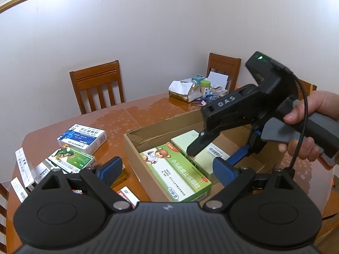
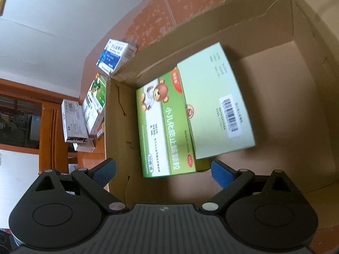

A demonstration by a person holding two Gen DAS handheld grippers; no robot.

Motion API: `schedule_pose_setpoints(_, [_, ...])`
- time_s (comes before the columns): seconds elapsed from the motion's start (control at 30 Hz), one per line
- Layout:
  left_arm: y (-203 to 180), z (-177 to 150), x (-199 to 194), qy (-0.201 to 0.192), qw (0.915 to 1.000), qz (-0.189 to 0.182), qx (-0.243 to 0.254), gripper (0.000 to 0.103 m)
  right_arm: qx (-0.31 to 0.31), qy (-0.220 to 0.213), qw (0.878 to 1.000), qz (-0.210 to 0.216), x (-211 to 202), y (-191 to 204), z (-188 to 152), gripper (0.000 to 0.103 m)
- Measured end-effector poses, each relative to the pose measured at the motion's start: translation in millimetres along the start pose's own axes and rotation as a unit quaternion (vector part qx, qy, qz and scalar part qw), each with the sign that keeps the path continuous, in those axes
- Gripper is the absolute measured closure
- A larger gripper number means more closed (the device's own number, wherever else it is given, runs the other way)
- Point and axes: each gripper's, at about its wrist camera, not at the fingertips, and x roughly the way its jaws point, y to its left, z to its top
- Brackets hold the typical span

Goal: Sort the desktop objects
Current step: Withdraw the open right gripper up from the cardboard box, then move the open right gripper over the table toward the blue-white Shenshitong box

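Glossy brown tabletop fills my view, with a white wall behind. Nearest, my left gripper is spread wide and holds nothing, hanging over the near edge of the cardboard box. My right gripper is spread too, empty, tilted down into that box. Inside lie a green bear-print carton and a pale green carton partly overlapping it. Left of the box more medicine cartons lie loose, a blue-and-white carton beyond. Farther off, clutter and two chairs.
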Motion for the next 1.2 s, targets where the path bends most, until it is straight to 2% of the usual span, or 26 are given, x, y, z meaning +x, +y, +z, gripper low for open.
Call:
schedule_pose_setpoints(0.33, [-22, -1, -10, 0.008, 0.9993, 0.035, 0.001, 0.011, -0.035, -0.071, 0.996, 0.03, -24, -9, -7, 0.002])
schedule_pose_setpoints(0.5, [-38, -3, -19, 0.013, 0.9981, 0.06, -0.008, 0.011, -0.049, -0.096, 0.994, 0.021, -37, -19, -5, 0.001])
schedule_pose_setpoints(0.87, [-71, -10, -33, 0.019, 0.9922, 0.119, -0.032, 0.011, -0.061, -0.065, 0.996, 0.024, -52, -50, 7, 0.0])
schedule_pose_setpoints(0.97, [-80, -12, -37, 0.02, 0.9899, 0.135, -0.039, 0.011, -0.081, -0.055, 0.995, 0.021, -48, -49, 9, 0.0])
schedule_pose_setpoints(1.03, [-81, -14, -38, 0.031, 0.9863, 0.15, -0.06, 0.011, -0.09, -0.046, 0.995, 0.024, -44, -47, 11, 0.0])
schedule_pose_setpoints(1.13, [-83, -17, -40, 0.043, 0.9843, 0.154, -0.074, 0.011, -0.106, -0.041, 0.993, 0.026, -41, -40, 10, 0.0])
schedule_pose_setpoints(1.2, [-84, -18, -44, 0.044, 0.9839, 0.162, -0.063, 0.011, -0.125, -0.047, 0.991, 0.022, -43, -33, 7, 0.0])
